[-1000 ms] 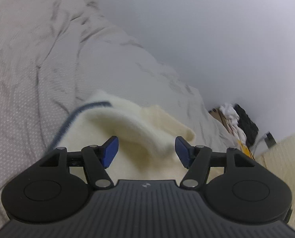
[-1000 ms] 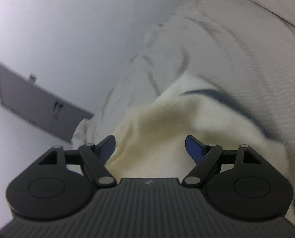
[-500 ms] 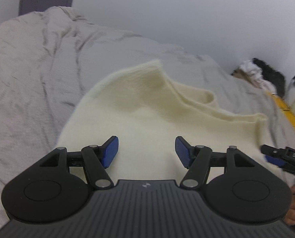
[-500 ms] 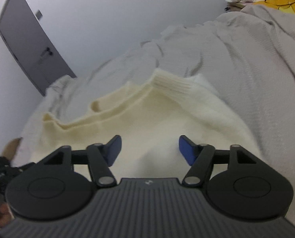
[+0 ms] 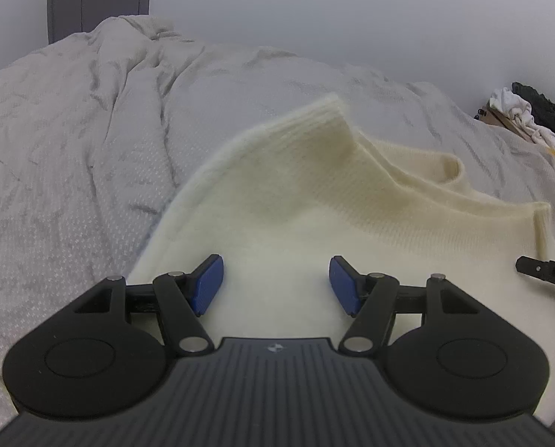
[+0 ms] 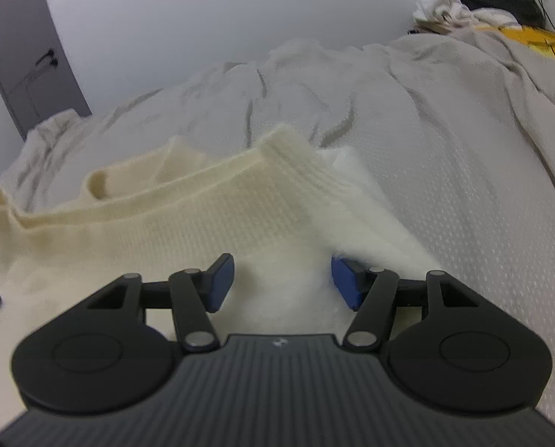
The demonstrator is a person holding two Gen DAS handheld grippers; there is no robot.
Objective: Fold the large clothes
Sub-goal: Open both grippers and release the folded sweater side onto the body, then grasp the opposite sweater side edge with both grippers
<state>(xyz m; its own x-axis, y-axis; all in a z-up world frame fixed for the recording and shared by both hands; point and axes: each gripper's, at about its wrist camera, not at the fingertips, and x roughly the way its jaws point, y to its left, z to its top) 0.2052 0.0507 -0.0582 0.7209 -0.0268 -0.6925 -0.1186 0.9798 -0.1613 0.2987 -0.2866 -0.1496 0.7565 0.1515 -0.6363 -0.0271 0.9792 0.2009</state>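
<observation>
Cream sweater near edge hidden behind left hand-held gripper

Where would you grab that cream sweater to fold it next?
Probably the ribbed cuff of the cream sweater's folded-in sleeve, coming from this near side. It juts up off the grey bedding as a firm raised edge that fingers can slip under, while the body lies flat.

Legible text: white letters "DA", cut off by the frame edge, are showing on the black right gripper in the left wrist view. Nothing else is reading clearly.
</observation>
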